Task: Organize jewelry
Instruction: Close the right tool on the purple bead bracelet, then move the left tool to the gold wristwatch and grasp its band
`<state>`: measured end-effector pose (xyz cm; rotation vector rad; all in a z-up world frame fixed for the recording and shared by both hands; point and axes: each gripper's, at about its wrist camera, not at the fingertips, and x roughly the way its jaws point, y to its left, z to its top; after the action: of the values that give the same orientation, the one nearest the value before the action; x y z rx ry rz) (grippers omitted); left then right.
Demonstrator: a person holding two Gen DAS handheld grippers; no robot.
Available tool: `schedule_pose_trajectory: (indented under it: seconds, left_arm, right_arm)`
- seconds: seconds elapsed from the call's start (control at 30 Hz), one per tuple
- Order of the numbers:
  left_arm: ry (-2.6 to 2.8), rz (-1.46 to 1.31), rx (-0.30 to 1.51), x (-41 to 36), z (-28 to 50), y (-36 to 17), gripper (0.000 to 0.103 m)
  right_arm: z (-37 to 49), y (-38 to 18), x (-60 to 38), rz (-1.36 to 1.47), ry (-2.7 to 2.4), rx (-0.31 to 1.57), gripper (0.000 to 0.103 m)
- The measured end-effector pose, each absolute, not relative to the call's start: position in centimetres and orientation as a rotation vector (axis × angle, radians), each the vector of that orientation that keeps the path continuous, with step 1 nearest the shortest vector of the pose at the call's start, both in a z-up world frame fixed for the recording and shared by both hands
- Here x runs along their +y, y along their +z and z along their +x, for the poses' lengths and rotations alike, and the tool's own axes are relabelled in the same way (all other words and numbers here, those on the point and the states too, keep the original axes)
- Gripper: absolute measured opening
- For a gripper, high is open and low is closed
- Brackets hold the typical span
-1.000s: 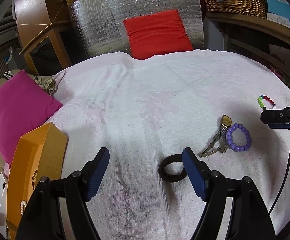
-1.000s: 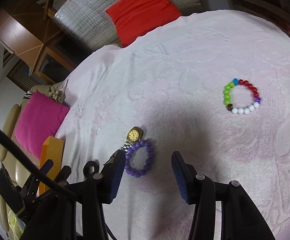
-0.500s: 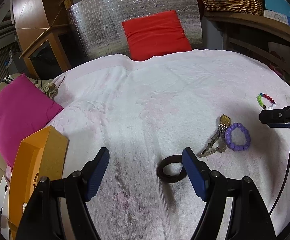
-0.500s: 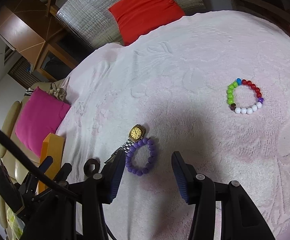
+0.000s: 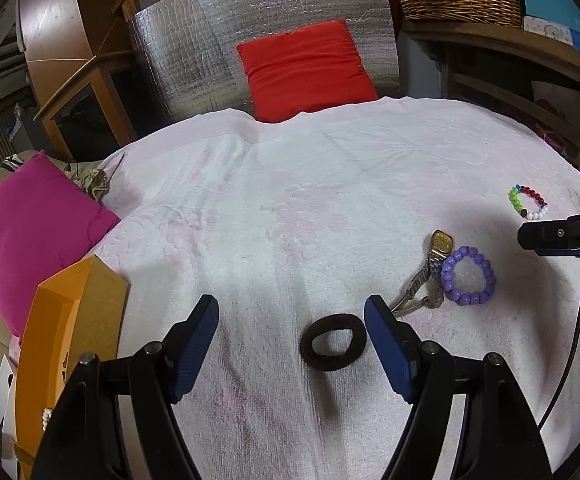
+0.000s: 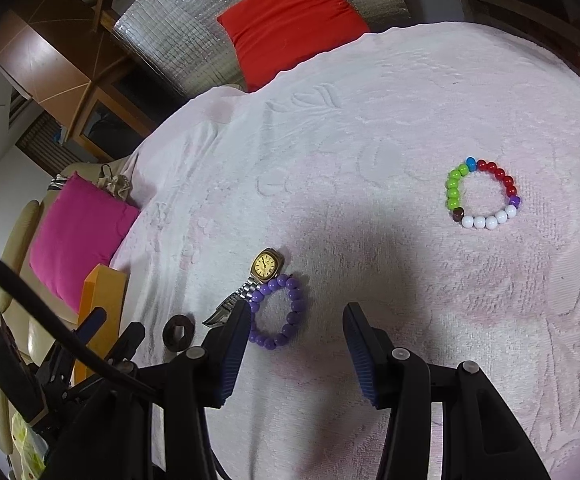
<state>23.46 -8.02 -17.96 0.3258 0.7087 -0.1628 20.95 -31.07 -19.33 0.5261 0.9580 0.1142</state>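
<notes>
Barely anything has shifted in the last second: both views slid a touch, so the multicolour bracelet (image 6: pixel 483 193) sits slightly lower in my right wrist view than before, and no jewelry has moved on the towel (image 5: pixel 309 200).

My left gripper (image 5: pixel 291 344) is spread wide and empty, pads clear of everything; the black hair tie (image 5: pixel 333 341) lies flat on the towel between its fingers, nearer the right one, touching neither. My right gripper (image 6: pixel 294 350) is parted too, gripping nothing, with bare towel between its blue pads. Its left finger tip stands just beside the purple bead bracelet (image 6: pixel 278 311) and overlaps its edge in the picture; I cannot tell whether it touches.

Gold watch (image 6: pixel 266 266) lies against the purple bracelet's far-left side, band trailing toward the hair tie. Multicolour bracelet is well apart, off to the right. Orange tray (image 5: pixel 56 344) stands at the towel's left edge, beside the pink cushion (image 5: pixel 30 224).
</notes>
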Motion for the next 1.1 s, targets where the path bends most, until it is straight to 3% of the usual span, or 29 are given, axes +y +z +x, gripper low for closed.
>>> schedule_pose_trajectory:
  seconds: [0.17,0.67,0.87,0.93,1.1]
  left_arm:
    - [-0.158,0.328,0.716,-8.1,23.8,-18.1,0.076]
    - [-0.106,0.292,0.735,-5.5,24.6,-18.1,0.076]
    - [-0.111,0.29,0.733,-5.5,24.5,-18.0,0.076]
    - [-0.115,0.298,0.732,-5.7,24.5,-18.1,0.076]
    - [-0.126,0.313,0.724,-6.3,24.3,-18.2,0.076]
  right_arm:
    - [20.9,-19.4,-31.3,0.522,0.132,0.959,0.052]
    - [22.7,-21.2,-27.7,0.416,0.141,1.031,0.037]
    - [23.3,-22.3,-26.9,0.347,0.093,1.05,0.022]
    - [23.2,-22.3,-26.7,0.32,0.08,1.041,0.01]
    - [22.6,-21.8,-27.3,0.286,0.04,1.015,0.01]
